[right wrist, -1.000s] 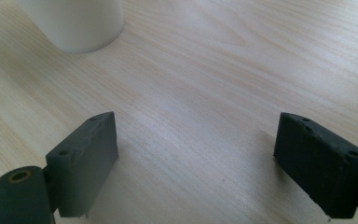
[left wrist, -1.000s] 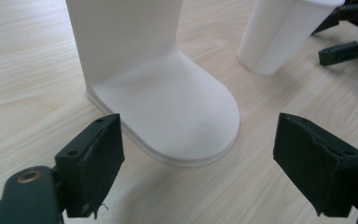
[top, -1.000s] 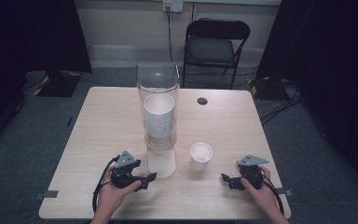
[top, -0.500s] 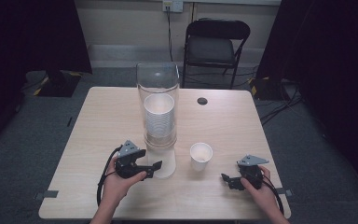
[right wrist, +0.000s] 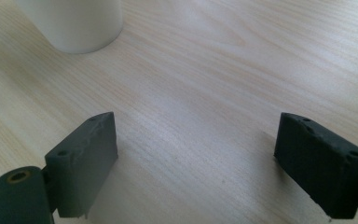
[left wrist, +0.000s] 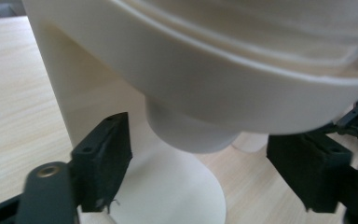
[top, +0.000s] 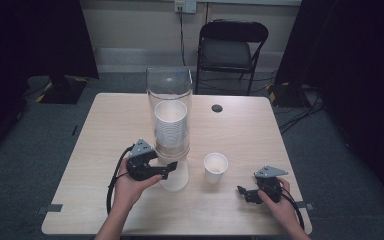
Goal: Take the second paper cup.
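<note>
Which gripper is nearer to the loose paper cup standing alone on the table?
The right. The right gripper rests on the table just right of and in front of the loose paper cup, jaws open. The left gripper is farther left, at the cup dispenser.

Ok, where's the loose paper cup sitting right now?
In the high view the loose paper cup stands upright on the table, just right of the cup dispenser, between both grippers.
</note>
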`<state>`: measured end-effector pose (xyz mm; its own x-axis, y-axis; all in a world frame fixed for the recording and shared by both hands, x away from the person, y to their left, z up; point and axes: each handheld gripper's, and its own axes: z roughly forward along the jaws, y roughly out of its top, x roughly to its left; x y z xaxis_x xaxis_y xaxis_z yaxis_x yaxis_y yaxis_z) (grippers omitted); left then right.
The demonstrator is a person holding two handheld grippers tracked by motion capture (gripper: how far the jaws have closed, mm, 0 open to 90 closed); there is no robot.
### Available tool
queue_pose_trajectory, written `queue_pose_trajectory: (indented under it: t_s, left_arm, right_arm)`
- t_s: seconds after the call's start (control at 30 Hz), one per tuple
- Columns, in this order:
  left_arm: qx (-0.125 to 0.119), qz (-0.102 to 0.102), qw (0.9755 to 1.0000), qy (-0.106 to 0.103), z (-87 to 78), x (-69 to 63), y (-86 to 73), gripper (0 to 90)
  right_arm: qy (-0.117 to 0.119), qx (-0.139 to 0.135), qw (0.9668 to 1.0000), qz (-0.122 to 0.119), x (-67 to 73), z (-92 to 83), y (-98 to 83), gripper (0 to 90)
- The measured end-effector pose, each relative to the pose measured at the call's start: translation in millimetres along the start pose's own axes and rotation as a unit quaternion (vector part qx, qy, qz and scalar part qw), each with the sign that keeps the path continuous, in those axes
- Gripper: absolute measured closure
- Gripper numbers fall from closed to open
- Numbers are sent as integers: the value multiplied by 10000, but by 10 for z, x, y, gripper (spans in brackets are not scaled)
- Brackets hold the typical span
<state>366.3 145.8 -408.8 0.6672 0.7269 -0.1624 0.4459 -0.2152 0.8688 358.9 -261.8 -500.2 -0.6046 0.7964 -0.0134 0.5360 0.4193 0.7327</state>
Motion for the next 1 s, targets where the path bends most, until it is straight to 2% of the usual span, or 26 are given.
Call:
queue_pose_trajectory:
  t_s: [0.17,0.23,0.33,0.47,0.6,0.67,0.8,0.87,0.93,0.97,1.0]
  left_arm:
    - [-174,88,9998,16,27,0,14,270]
    - [-203,6,9998,47,38,-3,24,263]
    - [-261,31,9996,50,67,-3,27,263]
    - [-224,157,9996,18,94,-8,27,295]
    - [-319,227,9992,86,131,-27,27,324]
    - [-274,377,9989,95,131,-21,25,331]
    - [-294,386,9987,186,141,-54,14,347]
    - [-283,486,9982,221,140,-55,6,349]
    - [-288,481,9979,327,148,-85,-3,353]
    - [-190,518,9978,367,138,-87,9,354]
    - [-221,506,9979,339,144,-84,10,355]
  right_arm:
    - [-2,1,10000,3,0,1,1,126]
    - [-2,2,10000,3,-1,2,2,125]
    - [-1,0,10000,-1,-1,4,3,125]
    - [-5,0,10000,-1,-1,5,4,124]
    - [-6,1,10000,2,-1,5,5,123]
    - [5,-4,10000,-6,-2,7,5,123]
    - [-13,5,10000,-10,-2,8,7,121]
    - [-15,3,10000,-10,-2,8,7,121]
    - [-15,3,10000,-1,0,9,7,121]
    - [-15,6,10000,6,1,8,7,121]
    - [-15,8,10000,0,0,8,7,121]
